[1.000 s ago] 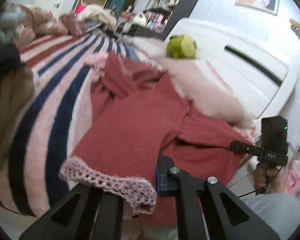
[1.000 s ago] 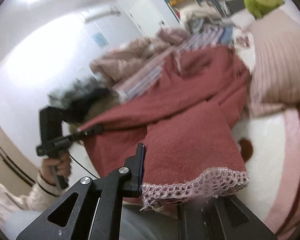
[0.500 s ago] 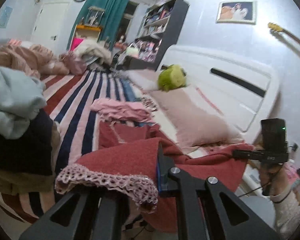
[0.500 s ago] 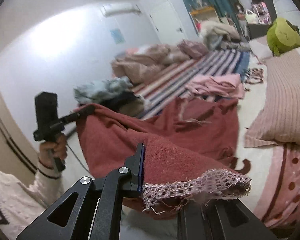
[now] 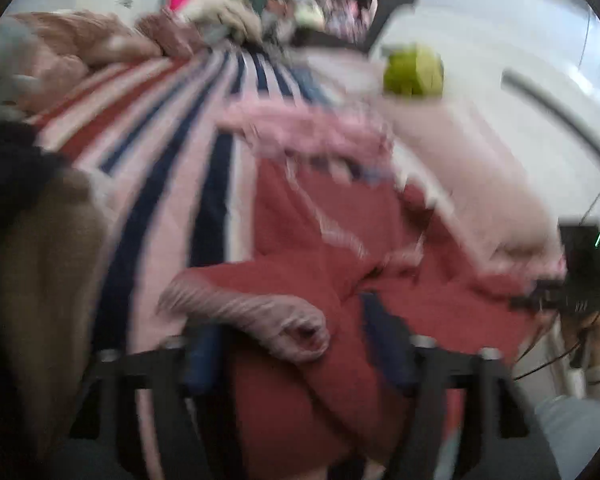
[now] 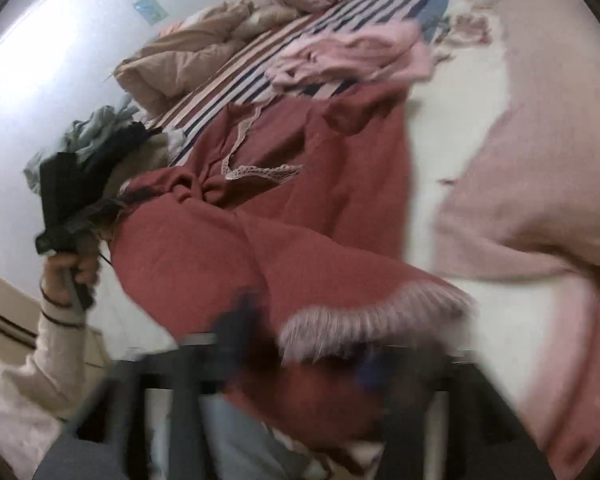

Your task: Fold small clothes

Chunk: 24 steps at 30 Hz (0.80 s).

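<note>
Both grippers are now standing with their fingers spread wide, where half a second ago each was pinching a lace-trimmed edge of the red knit garment (image 5: 332, 240); the cloth is now lying loose between the fingers instead of being clamped, and the garment is sagging down onto the striped bedspread (image 5: 168, 184).

Between the parted fingers of the left gripper (image 5: 300, 352) a rolled pink lace hem (image 5: 260, 320) is draping across the gap — resting there, not squeezed — with the red knit bunching just behind it and spreading ahead toward a pink pillow (image 5: 468, 184). Far ahead and to the right of this tool a green plush toy (image 5: 414, 70) is sitting (heavily blurred). A crumpled pink garment (image 5: 308, 128) is lying beyond the red one. At the far right edge the right gripper (image 5: 540, 300) is showing, dark and small.

From the right gripper (image 6: 308, 352) the other lace hem (image 6: 372, 320) is hanging over its spread fingers, the red knit garment (image 6: 300, 200) stretching away forward and leftward to the left gripper (image 6: 100, 212), gripped in the left hand (image 6: 70, 268). A lace neckline (image 6: 256, 168) is showing mid-garment. Ahead lies the crumpled pink garment (image 6: 348, 56); to the right, the pink pillow (image 6: 540, 152). Both views are smeared with motion blur.
</note>
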Each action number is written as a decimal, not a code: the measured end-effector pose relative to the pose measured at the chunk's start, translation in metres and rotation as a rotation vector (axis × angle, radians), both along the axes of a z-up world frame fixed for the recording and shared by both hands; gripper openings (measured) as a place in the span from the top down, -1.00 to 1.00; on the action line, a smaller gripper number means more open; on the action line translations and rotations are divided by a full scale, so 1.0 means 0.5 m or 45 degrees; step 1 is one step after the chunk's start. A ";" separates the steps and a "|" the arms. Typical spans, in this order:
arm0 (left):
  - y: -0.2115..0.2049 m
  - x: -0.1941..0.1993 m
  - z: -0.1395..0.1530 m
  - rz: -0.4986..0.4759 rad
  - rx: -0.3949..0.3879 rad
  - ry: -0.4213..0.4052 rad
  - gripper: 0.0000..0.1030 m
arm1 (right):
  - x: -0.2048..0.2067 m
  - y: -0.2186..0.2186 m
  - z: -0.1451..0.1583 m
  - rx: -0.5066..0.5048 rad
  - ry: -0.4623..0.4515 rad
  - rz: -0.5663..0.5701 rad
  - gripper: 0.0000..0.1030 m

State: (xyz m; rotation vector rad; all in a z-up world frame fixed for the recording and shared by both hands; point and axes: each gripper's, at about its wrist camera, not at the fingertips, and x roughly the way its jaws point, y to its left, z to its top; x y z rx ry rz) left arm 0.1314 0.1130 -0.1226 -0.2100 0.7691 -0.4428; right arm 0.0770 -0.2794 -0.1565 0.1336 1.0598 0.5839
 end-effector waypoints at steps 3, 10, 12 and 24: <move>0.034 -0.010 0.062 -0.030 -0.095 -0.066 -0.44 | -0.023 -0.041 0.066 -0.091 -0.116 -0.054 -0.82; -0.086 0.164 0.054 -0.058 0.110 0.007 -0.56 | 0.168 0.090 0.085 -0.231 -0.166 -0.018 -0.75; -0.108 0.236 0.009 -0.034 0.194 0.089 -0.55 | 0.221 0.136 0.048 -0.299 -0.126 0.002 -0.64; -0.084 0.344 -0.125 0.046 0.312 0.263 -0.49 | 0.314 0.027 -0.012 -0.619 -0.093 -0.235 0.94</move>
